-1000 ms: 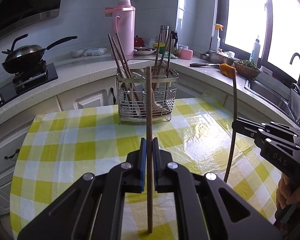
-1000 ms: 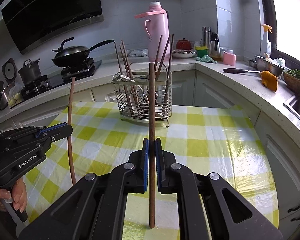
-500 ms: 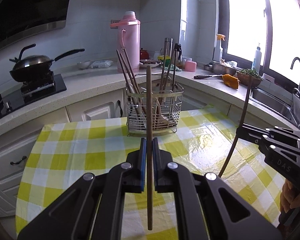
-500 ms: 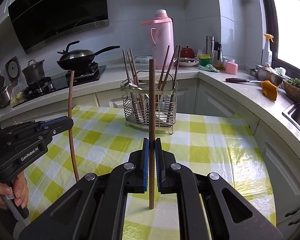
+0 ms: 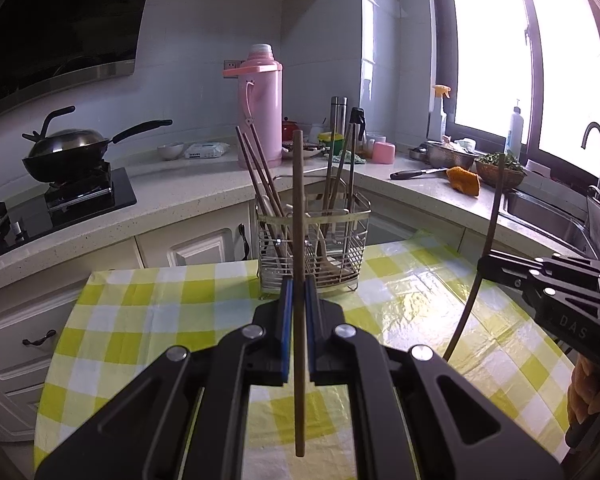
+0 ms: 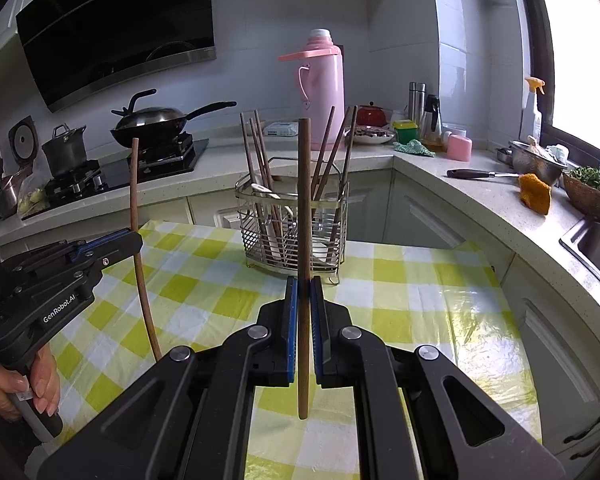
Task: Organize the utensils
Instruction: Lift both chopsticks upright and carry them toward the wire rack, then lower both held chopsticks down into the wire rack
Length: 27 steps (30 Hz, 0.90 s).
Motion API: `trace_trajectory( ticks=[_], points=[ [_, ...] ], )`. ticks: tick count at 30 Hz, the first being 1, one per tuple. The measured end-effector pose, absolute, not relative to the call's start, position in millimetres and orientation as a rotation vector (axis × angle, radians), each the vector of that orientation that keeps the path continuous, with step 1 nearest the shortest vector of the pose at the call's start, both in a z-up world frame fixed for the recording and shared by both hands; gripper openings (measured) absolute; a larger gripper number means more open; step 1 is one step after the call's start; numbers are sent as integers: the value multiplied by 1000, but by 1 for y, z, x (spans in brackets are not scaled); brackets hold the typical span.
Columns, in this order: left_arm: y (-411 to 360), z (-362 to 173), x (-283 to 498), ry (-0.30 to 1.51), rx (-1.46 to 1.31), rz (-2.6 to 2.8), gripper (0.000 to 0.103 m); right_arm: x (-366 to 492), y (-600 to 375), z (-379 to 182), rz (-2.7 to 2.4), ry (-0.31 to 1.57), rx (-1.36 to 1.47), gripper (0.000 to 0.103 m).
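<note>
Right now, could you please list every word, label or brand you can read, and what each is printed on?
"DAS": on the right gripper body, seen from the left wrist.
"GenRobot.AI": on the left gripper body, seen from the right wrist.
White packet on the counter: print too small to read.

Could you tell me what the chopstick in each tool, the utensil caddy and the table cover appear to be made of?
The chopstick in the left tool and the chopstick in the right tool look like wood or bamboo: matte brown, no shine. The utensil caddy looks like polished steel wire, bright and see-through. The table cover seems to be plastic or oilcloth, given its glossy wrinkled glare.
</note>
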<state>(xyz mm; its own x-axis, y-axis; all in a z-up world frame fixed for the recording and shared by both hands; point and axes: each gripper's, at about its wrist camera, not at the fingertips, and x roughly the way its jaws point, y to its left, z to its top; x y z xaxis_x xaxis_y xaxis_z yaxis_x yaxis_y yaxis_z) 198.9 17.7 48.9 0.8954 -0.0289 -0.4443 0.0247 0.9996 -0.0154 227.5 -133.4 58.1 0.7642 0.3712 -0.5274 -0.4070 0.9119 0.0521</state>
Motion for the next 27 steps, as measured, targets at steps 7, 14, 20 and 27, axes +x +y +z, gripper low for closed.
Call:
trace_trajectory(
  ticks=[7,14,20,27],
  points=[
    [25,84,228,416,-21,-22,6,260,-132,89,439,531,-34,8],
    [27,127,260,364,-18,-19,6,297,-125,131,434,496,-36,8],
    [32,169,294,321,-31,-11,6,329,-118,169,418,456,-37,8],
    [35,206,336,277,-41,12,6,370,-107,197,408,432,-22,8]
  ],
)
